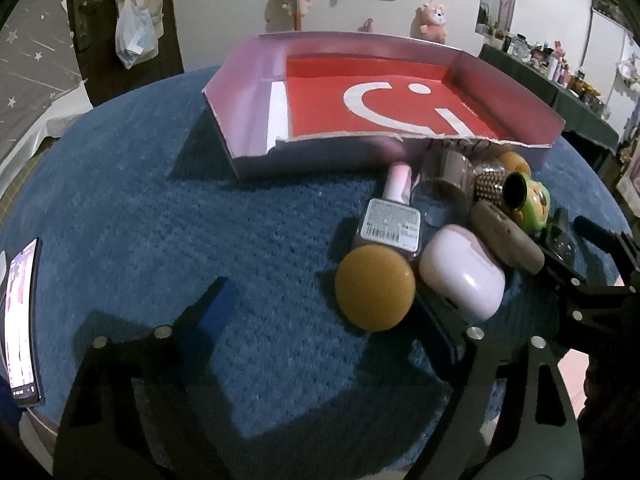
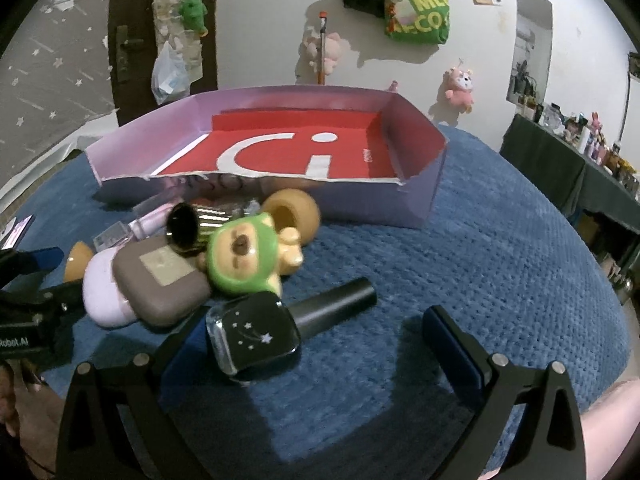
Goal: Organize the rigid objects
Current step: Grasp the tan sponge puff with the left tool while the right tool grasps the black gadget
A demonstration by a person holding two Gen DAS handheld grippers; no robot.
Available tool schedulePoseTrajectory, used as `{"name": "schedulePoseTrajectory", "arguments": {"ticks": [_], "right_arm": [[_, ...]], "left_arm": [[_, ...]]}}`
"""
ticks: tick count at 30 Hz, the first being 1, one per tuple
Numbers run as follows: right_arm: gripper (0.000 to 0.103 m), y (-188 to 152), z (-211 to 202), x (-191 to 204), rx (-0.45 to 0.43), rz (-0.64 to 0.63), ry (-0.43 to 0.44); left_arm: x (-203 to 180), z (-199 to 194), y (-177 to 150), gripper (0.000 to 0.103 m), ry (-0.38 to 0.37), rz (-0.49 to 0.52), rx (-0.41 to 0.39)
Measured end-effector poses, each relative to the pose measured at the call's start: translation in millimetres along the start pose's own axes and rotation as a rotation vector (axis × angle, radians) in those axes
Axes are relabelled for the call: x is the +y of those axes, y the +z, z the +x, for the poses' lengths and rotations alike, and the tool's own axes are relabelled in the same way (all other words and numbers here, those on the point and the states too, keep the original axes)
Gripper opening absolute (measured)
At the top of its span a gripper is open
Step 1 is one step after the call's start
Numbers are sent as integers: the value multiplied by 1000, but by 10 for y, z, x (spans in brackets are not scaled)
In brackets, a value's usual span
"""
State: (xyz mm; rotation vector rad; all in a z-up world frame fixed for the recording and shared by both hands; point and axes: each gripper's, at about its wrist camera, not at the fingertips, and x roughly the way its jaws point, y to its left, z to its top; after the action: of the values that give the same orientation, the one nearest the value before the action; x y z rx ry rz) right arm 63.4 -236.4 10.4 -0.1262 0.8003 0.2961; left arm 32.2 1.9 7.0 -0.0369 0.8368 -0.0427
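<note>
A pile of small items lies on the blue cloth in front of a shallow pink box [image 1: 256, 120] [image 2: 404, 200] with a red floor. My left gripper [image 1: 326, 304] is open. A yellow round disc [image 1: 374, 288] sits between its fingers, close to the right one and well clear of the left. A pale pink case [image 1: 460, 276] lies against that right finger. My right gripper [image 2: 312, 332] is open around a black star-printed nail polish bottle [image 2: 256, 332]. The bottle lies beside the left finger [image 2: 180, 344], far from the right one.
The pile also holds a pink polish bottle [image 1: 390, 224], a clear cup [image 1: 444, 184], a grey-brown case [image 2: 160, 280], a gold tube [image 2: 184, 224] and a green-hooded bear figure [image 2: 244, 260]. A lit phone [image 1: 20, 320] lies at the cloth's left edge.
</note>
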Motion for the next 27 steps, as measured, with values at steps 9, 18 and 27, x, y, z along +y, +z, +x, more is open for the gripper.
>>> {"name": "schedulePoseTrajectory", "arguments": {"ticks": [9,18,27], "right_arm": [[81,-20,-22,43,-36,-32,55],[81,-25,-82,9,-34,-6,75],[81,57,-256,63,-63,-24,84]], "left_arm": [[-127,-38,18,41,-39,53,-26],[-120,-67,14,33,-74,35,-9],[-131,-163,41,33,-72,47,-19]]}}
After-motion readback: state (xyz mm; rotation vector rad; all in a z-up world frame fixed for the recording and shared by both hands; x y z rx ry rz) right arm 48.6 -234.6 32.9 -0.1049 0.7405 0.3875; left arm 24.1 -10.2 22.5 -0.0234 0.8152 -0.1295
